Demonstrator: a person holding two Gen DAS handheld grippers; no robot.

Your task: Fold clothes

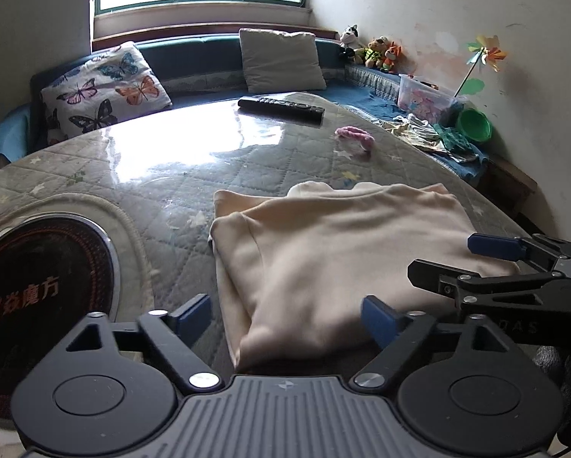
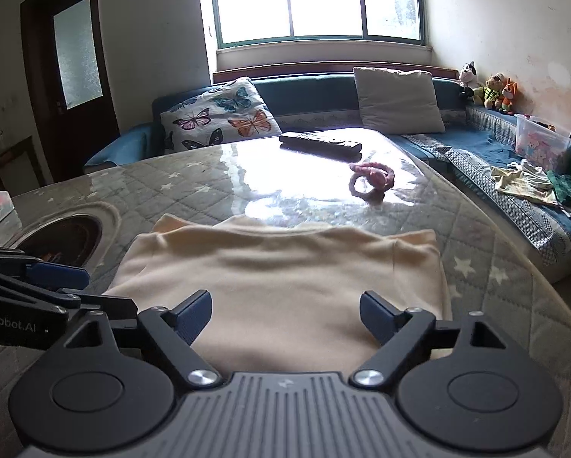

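Left wrist view: the left gripper stands with its blue-padded fingers spread wide, nothing pressed between them. The folded cream knit garment lies flat on the round quilted table under clear glass, filling the frame from centre toward 4 o'clock; its near left corner sits between the open fingers. At 3 o'clock the right gripper reaches in over the garment's right edge, fingers likewise apart. A round black inset cooktop sits at 9 o'clock. A black remote control and a pink knitted ring lie toward 12 and 1 o'clock.

Right wrist view: the right gripper is wide open and empty, with the garment spread flat directly ahead at centre. The left gripper enters at 9 o'clock beside the garment's left edge. Remote and ring lie beyond, near 12 o'clock.
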